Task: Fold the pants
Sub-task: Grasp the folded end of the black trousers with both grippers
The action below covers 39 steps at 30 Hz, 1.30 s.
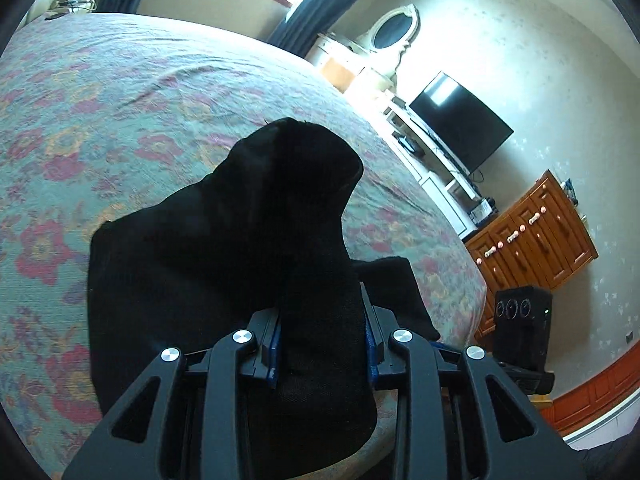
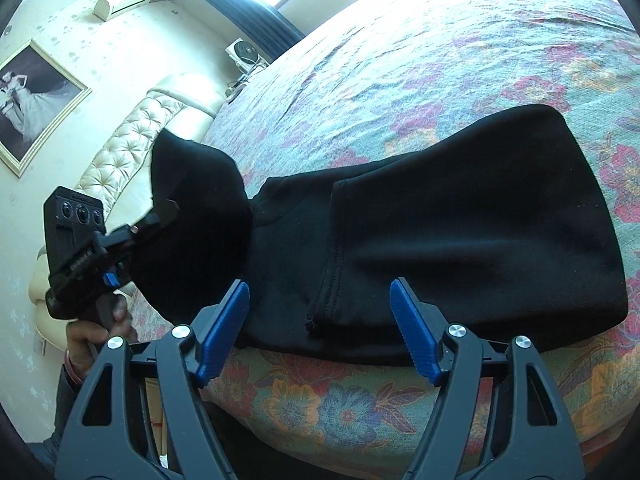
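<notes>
My left gripper (image 1: pixel 322 344) clamped on a bunched fold of black pants (image 1: pixel 224 248), cloth lifted in a peak over the floral bedspread (image 1: pixel 100 120), beyond it a dark television (image 1: pixel 460 128), a wooden dresser (image 1: pixel 536 232), an oval mirror (image 1: pixel 394 34), my other gripper (image 1: pixel 520 332) at the bed's edge

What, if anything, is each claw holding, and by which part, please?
The left claw grips the black pants by a bunched end lifted off the bed; the right claw holds nothing.

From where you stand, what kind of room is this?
Most likely a home bedroom. A wide bed with a floral cover fills both views, with a tufted headboard at one end. A television and a wooden dresser stand by the wall.
</notes>
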{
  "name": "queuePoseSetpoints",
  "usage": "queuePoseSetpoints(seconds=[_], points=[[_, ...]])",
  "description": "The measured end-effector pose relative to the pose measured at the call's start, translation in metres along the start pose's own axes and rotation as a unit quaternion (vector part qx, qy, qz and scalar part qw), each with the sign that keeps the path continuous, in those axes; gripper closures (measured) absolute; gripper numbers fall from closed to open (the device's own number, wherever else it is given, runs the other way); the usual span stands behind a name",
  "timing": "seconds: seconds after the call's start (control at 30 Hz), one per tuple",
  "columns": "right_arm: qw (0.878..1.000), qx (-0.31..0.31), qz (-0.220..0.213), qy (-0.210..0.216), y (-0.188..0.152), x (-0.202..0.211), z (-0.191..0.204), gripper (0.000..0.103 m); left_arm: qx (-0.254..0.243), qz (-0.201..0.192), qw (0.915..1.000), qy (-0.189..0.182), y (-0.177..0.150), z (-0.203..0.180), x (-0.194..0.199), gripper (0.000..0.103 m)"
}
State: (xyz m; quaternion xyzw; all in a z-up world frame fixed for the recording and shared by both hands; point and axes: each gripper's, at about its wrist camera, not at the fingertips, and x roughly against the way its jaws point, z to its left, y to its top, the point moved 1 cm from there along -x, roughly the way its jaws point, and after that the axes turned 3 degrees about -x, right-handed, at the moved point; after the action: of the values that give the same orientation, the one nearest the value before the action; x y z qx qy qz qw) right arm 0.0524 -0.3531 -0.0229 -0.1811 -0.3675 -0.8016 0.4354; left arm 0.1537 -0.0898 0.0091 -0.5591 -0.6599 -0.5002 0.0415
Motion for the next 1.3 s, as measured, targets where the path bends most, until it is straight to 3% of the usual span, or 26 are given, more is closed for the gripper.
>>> queuePoseSetpoints(seconds=[0.13, 0.23, 0.27, 0.4, 0.5, 0.6, 0.67, 0.8, 0.93, 1.07, 1.1, 1.13, 1.17, 1.2, 1.27, 1.3], points=[[0.999, -0.034, -0.006, 0.013, 0.009, 0.007, -0.021, 0.030, -0.008, 0.039, 0.9992, 0.010, -0.012, -0.009, -0.051, 0.072], [0.998, -0.056, -0.001, 0.024, 0.014, 0.005, -0.034, 0.030, 0.019, 0.062, 0.9977, -0.019, -0.023, -0.008, -0.079, 0.087], [0.998, -0.063, 0.000, 0.030, 0.016, 0.004, -0.037, 0.030, 0.026, 0.067, 0.9972, -0.023, -0.026, -0.009, -0.085, 0.088], [0.996, -0.076, 0.011, 0.053, 0.026, -0.004, -0.042, 0.030, 0.031, 0.074, 0.9962, -0.034, -0.038, -0.015, -0.089, 0.088], [0.994, -0.084, 0.025, 0.058, 0.032, -0.014, -0.046, 0.030, 0.038, 0.046, 0.9977, -0.034, -0.037, -0.017, -0.065, 0.087], [0.995, -0.087, 0.040, 0.040, 0.032, -0.028, -0.047, 0.030, 0.036, 0.013, 0.9989, -0.026, -0.029, -0.012, -0.030, 0.079], [0.994, -0.087, 0.051, 0.043, 0.036, -0.039, -0.043, 0.030, 0.027, -0.005, 0.9996, 0.006, -0.026, -0.002, -0.007, 0.048], [0.993, -0.078, 0.073, 0.044, 0.039, -0.057, -0.032, 0.030, 0.021, -0.021, 0.9971, 0.069, -0.028, 0.032, 0.027, 0.046], [0.991, -0.085, 0.095, 0.046, 0.035, -0.074, -0.026, 0.030, 0.074, -0.029, 0.9926, 0.091, -0.040, 0.077, 0.048, 0.032], [0.989, -0.091, 0.105, 0.050, 0.037, -0.085, -0.021, 0.030, 0.113, -0.034, 0.9866, 0.113, -0.052, 0.111, 0.057, 0.032], [0.989, -0.087, 0.109, 0.047, 0.037, -0.087, -0.019, 0.032, 0.126, -0.033, 0.9849, 0.115, -0.055, 0.119, 0.057, 0.032], [0.989, -0.080, 0.115, 0.039, 0.038, -0.091, -0.016, 0.044, 0.138, -0.031, 0.9838, 0.111, -0.059, 0.125, 0.056, 0.031], [0.990, -0.073, 0.120, 0.027, 0.039, -0.094, -0.014, 0.068, 0.152, -0.029, 0.9828, 0.101, -0.062, 0.131, 0.055, 0.031], [0.989, -0.070, 0.125, 0.016, 0.038, -0.097, -0.014, 0.079, 0.165, -0.028, 0.9817, 0.091, -0.066, 0.135, 0.053, 0.031], [0.989, -0.068, 0.133, 0.019, 0.038, -0.101, -0.015, 0.090, 0.187, -0.036, 0.9787, 0.077, -0.070, 0.139, 0.052, 0.028], [0.989, -0.065, 0.134, 0.022, 0.038, -0.101, -0.014, 0.091, 0.193, -0.037, 0.9779, 0.071, -0.072, 0.141, 0.051, 0.028]])
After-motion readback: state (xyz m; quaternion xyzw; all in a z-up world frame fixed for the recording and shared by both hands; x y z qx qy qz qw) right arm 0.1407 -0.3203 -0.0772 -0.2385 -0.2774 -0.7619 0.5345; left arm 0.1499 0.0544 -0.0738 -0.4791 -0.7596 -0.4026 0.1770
